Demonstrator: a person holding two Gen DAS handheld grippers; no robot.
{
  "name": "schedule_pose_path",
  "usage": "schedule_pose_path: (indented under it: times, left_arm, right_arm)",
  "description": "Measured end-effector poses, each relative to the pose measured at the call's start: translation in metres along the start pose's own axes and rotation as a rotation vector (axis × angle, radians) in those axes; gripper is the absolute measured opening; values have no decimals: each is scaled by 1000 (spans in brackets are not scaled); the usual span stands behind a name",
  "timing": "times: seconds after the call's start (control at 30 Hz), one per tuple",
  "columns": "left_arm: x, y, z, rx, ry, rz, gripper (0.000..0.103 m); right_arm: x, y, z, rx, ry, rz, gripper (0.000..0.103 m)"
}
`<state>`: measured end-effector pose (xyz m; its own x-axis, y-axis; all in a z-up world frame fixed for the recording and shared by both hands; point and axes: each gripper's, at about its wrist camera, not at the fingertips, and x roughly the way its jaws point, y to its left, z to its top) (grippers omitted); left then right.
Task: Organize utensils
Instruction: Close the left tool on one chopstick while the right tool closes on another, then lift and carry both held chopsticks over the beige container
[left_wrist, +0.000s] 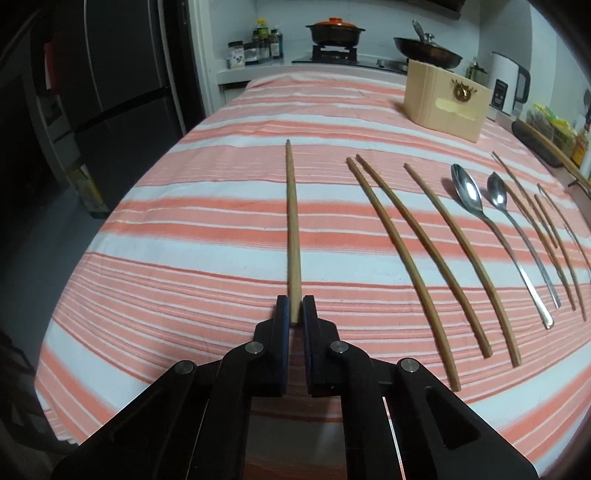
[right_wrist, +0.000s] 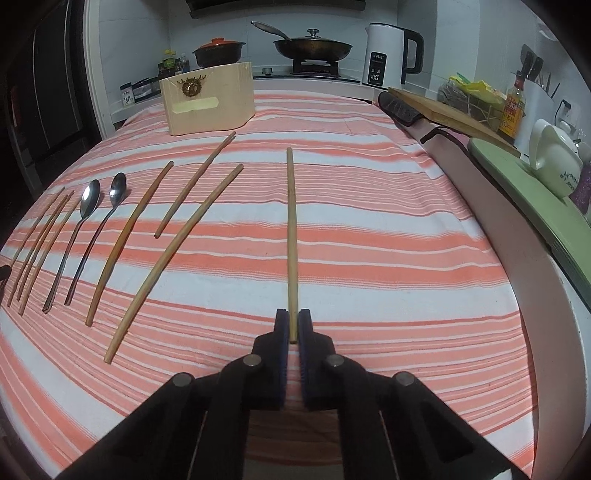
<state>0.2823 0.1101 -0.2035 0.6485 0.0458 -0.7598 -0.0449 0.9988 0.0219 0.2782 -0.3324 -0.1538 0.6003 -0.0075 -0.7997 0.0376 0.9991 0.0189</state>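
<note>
on the striped cloth (left_wrist: 207, 229), seen from the left wrist, the left gripper (left_wrist: 294, 310) is clenched on the near end of one chopstick (left_wrist: 291, 221), which points straight away from the camera, apart from the rest. to its right lie three more chopsticks (left_wrist: 417, 266), then two spoons (left_wrist: 466, 192) side by side, then a few thinner sticks (left_wrist: 546, 229) near the frame edge. a wooden box (left_wrist: 443, 107) stands at the far side of the cloth, well apart from all of them; no utensil shows in it.

from the right wrist, the right gripper (right_wrist: 293, 326) is likewise clamped on the near end of a stick (right_wrist: 291, 229) that runs straight ahead over the cloth (right_wrist: 388, 258). to its left lie three loose chopsticks (right_wrist: 177, 258), one of them shorter in view and set further back, then the spoons (right_wrist: 90, 201), then the thin sticks (right_wrist: 37, 240) at the edge. the box (right_wrist: 207, 103) sits beyond, near the far edge.

judging by this, the sorting is at an early stage: each gripper holds one stick, seemingly the outermost on its side, and the row between is untouched. what is left is most of the job: pairing or gathering the chopsticks, grouping the spoons, and probably moving them to the box.
</note>
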Motion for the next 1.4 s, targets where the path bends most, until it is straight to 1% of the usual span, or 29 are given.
schedule_pose_path:
  times: [0.07,0.17,0.27,0.37,0.47,0.57,0.7,0.77,0.93,1.07,1.2,1.3,1.4]
  left_arm:
    - [-14,-1,12,12,-31,-7,5]
    - [-43,-3,38,30,-87,-39,5]
    - [-70,-3,64,40,-144,-71,5]
    - [-92,-6,91,39,-196,-112,5]
    - [-112,-11,112,49,-253,-127,4]
    - [-126,-15,128,53,-288,-152,4]
    - [-139,-26,144,72,-313,-176,4]
    - [-144,-32,150,77,-315,-199,4]
    - [-153,-48,169,80,-312,-258,4]
    - [-155,-60,189,75,-293,-308,4]
    - [-158,-73,215,79,-285,-346,4]
    - [-162,-85,243,86,-302,-360,4]
    - [-164,-97,277,84,-332,-369,4]
  right_arm:
    - [-14,-1,11,-2,-27,3,5]
    - [-48,3,33,-31,-84,9,5]
    - [-82,11,57,-81,-161,2,5]
    - [-113,17,79,-112,-244,15,5]
    - [-137,24,97,-138,-310,27,5]
    - [-153,29,112,-145,-356,53,5]
    - [-164,34,125,-141,-385,91,5]
    - [-167,35,129,-131,-392,120,5]
    - [-176,43,139,-126,-414,180,5]
    - [-178,50,153,-130,-428,217,5]
    - [-175,56,173,-139,-438,242,5]
    - [-173,63,196,-149,-461,247,5]
    - [-170,69,227,-153,-494,254,5]
